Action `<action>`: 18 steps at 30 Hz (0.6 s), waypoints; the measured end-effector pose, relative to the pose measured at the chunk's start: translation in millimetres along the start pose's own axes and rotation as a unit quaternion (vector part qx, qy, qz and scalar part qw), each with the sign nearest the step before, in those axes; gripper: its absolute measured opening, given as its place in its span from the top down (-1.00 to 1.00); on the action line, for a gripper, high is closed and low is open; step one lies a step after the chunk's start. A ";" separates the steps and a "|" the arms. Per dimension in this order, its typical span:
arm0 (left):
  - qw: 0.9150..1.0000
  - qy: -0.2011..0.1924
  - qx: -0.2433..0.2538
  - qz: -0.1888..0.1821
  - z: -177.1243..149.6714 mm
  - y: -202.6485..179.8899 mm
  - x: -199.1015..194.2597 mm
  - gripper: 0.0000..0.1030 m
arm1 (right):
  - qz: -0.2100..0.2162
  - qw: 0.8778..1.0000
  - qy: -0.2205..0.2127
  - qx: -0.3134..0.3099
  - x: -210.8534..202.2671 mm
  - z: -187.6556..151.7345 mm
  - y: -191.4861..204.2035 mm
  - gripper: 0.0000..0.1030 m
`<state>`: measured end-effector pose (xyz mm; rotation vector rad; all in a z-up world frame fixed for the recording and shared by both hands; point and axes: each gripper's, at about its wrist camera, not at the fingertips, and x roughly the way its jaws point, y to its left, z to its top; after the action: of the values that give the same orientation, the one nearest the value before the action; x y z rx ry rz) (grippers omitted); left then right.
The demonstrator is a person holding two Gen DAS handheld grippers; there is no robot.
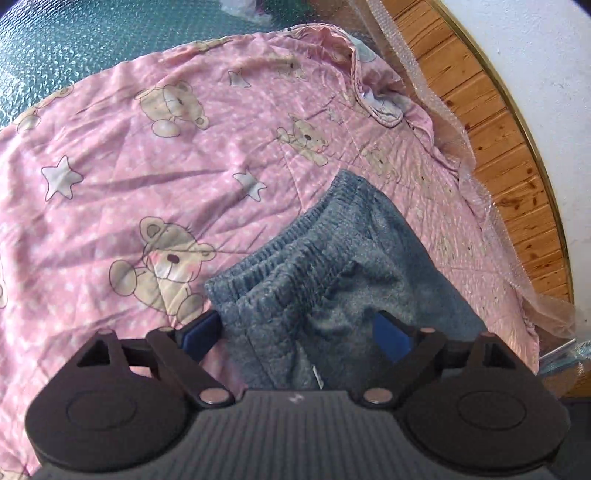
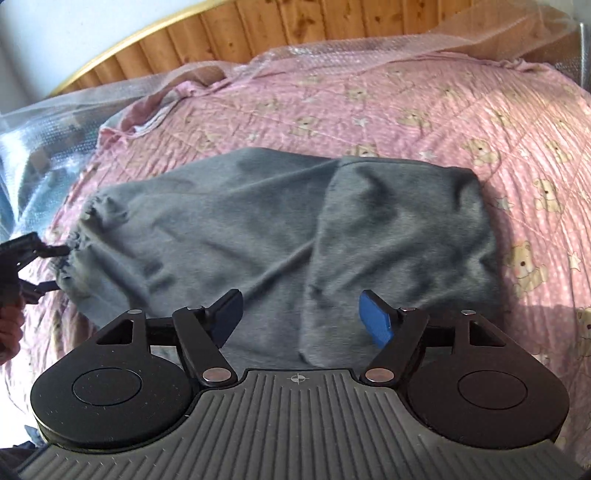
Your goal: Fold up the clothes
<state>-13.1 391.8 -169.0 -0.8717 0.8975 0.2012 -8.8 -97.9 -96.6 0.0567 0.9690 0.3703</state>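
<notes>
Grey fleece trousers (image 2: 280, 229) lie on a pink teddy-bear quilt (image 2: 443, 110), one leg end folded over at the right (image 2: 406, 236). My right gripper (image 2: 301, 321) is open, low over the near edge of the trousers. In the left wrist view the elastic waistband (image 1: 295, 251) lies just ahead of my left gripper (image 1: 299, 336), which is open with its blue pads either side of the grey fabric. The left gripper also shows in the right wrist view (image 2: 44, 269) at the waistband end, open.
The quilt (image 1: 129, 166) covers a bed with a wooden headboard (image 2: 258, 33) and gold trim. Bubble wrap (image 1: 461, 147) lies along the quilt's edge by the headboard. A green textured surface (image 1: 74, 44) lies beyond the quilt.
</notes>
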 end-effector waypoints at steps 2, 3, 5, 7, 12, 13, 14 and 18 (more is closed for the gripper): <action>1.000 -0.007 -0.003 -0.006 -0.5 1.8 -0.1 -0.67 | 0.006 1.000 0.002 -0.006 -0.3 -1.1 17.5 -0.43; 1.000 -0.003 0.007 -0.005 0.1 1.2 0.5 0.01 | 0.006 1.000 0.003 -0.007 0.2 -1.6 24.7 -0.43; 1.000 0.008 0.023 -0.005 2.8 -0.3 1.0 0.42 | 0.006 1.000 0.008 -0.008 2.1 -3.8 38.6 -0.43; 1.000 0.009 0.028 -0.007 4.9 -3.9 -2.7 0.44 | 0.008 1.000 0.009 -0.006 4.0 -5.5 46.6 -0.43; 0.995 -0.023 0.100 -0.005 2.2 -45.4 -22.8 0.49 | 0.022 0.999 0.022 0.005 15.6 -3.5 56.6 -0.43; 0.985 -0.042 0.168 -0.006 -5.7 -74.1 -29.8 0.50 | 0.021 1.000 0.014 0.012 15.3 0.7 55.6 -0.43; 0.968 -0.060 0.242 -0.010 -16.2 -105.1 -36.8 0.50 | 0.020 1.000 0.005 0.020 14.6 5.1 54.3 -0.43; 0.876 -0.052 0.475 -0.074 -97.0 -221.1 -30.2 0.48 | 0.005 0.994 -0.028 0.106 12.2 24.4 25.2 -0.43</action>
<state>18.8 182.4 -49.2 0.0002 0.6974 -0.3177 10.2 -67.4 -87.1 0.2638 0.9508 0.2734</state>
